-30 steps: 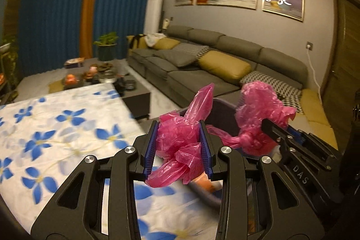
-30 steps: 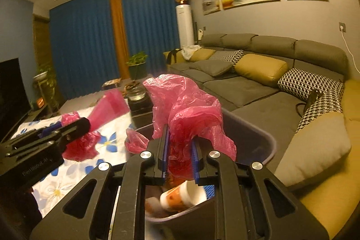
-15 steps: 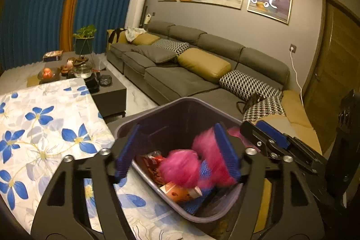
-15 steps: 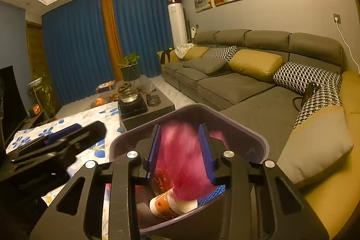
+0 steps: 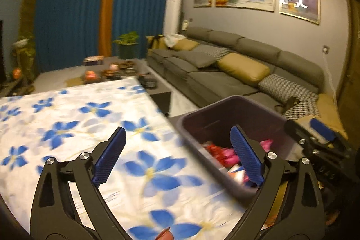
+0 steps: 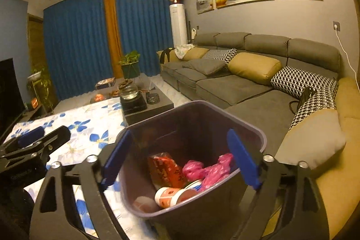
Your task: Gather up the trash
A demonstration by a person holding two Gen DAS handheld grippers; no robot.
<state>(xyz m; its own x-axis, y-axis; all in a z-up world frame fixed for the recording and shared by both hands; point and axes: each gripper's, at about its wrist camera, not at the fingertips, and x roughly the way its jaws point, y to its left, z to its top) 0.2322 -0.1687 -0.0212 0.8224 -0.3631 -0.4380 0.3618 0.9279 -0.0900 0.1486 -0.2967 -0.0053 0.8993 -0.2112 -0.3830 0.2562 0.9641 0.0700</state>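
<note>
A dark purple trash bin (image 6: pixel 258 138) stands at the table's right edge; it also shows in the left wrist view (image 5: pixel 198 114). Inside lie the crumpled pink plastic bag (image 6: pixel 209 170), a red wrapper (image 6: pixel 166 170) and a paper cup (image 6: pixel 171 195). My right gripper (image 6: pixel 180 159) is open and empty just above the bin's mouth. My left gripper (image 5: pixel 177 156) is open and empty, over the table's edge left of the bin. The pink bag shows partly behind its right finger (image 5: pixel 225 153). The left gripper shows at the left of the right wrist view (image 6: pixel 40 141).
The table wears a white cloth with blue flowers (image 5: pixel 67 123). A grey sofa with yellow and patterned cushions (image 6: pixel 247 73) runs along the right wall, close behind the bin. A dark coffee table with a kettle and dishes (image 6: pixel 139 98) stands beyond the table.
Both grippers held the pink bag above the bin a second ago. They opened, the bag dropped into the bin, and the left gripper swung left over the table.
</note>
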